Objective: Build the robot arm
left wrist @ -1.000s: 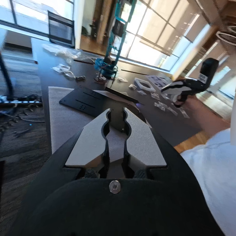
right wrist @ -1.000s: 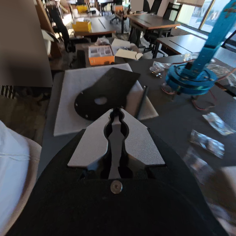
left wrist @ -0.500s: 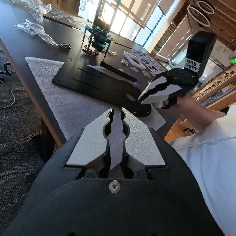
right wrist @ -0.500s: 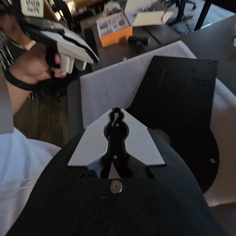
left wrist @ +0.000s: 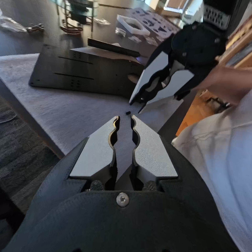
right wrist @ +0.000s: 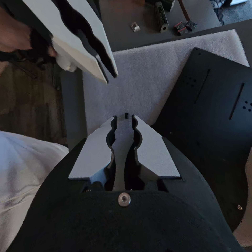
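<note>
Right tool (right wrist: 123, 116) released, fingers parted, tips poised over tiny black part (right wrist: 126, 115) lying loose on white foam sheet (right wrist: 136, 76). Left tool (left wrist: 124, 117) also released, empty, tips just beside same part (left wrist: 127, 112), pointing in from opposite side. Part looks light, stiff, very small; likely to skid or flip, best pinched at very tips across short sides. Black perforated plate (right wrist: 204, 115) rests flat on foam nearby. Dark tabletop (left wrist: 20, 40) beyond carries plastic bags and white foam frame (left wrist: 133, 26).
</note>
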Motion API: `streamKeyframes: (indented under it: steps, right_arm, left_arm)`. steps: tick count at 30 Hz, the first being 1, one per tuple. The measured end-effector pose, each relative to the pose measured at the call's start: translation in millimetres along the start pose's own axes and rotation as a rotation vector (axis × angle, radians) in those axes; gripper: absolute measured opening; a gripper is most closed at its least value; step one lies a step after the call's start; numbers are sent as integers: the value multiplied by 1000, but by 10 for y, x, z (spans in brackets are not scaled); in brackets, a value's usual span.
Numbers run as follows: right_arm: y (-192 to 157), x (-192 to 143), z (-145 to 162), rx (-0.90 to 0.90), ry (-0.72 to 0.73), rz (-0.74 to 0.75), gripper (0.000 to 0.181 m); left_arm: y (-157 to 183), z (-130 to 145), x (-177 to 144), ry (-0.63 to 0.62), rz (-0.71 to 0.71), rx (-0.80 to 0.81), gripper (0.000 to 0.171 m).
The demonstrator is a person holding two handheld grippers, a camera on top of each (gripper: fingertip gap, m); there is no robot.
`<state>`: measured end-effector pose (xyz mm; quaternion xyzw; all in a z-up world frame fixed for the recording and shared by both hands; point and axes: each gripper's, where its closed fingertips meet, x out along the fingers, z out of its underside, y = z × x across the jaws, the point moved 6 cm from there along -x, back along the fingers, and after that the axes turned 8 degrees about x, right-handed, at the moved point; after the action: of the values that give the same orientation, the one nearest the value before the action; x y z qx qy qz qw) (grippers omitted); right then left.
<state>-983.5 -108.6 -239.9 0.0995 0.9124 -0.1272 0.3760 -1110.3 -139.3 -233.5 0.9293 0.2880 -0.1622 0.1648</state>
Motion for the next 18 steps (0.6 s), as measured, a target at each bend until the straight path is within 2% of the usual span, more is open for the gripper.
streamKeyframes:
  steps: [3,5,7,10,13,18]
  right_arm:
    - [-8,-240,65,-44,81,1,20]
    - [-4,-386,165,-91,137,24,20]
    - [23,-470,283,-109,163,59,20]
    - [46,-506,411,-94,162,63,20]
    - [14,-562,441,-121,203,42,20]
    - [-44,-666,606,-150,204,21,20]
  left_arm:
    - [140,-48,137,-77,24,148,15]
    - [168,-45,242,-146,-22,292,13]
    - [150,-32,330,-224,-67,468,10]
    - [127,-41,412,-360,-31,666,10]
    - [124,-122,468,-488,45,735,15]
    - [215,-226,580,-663,179,730,17]
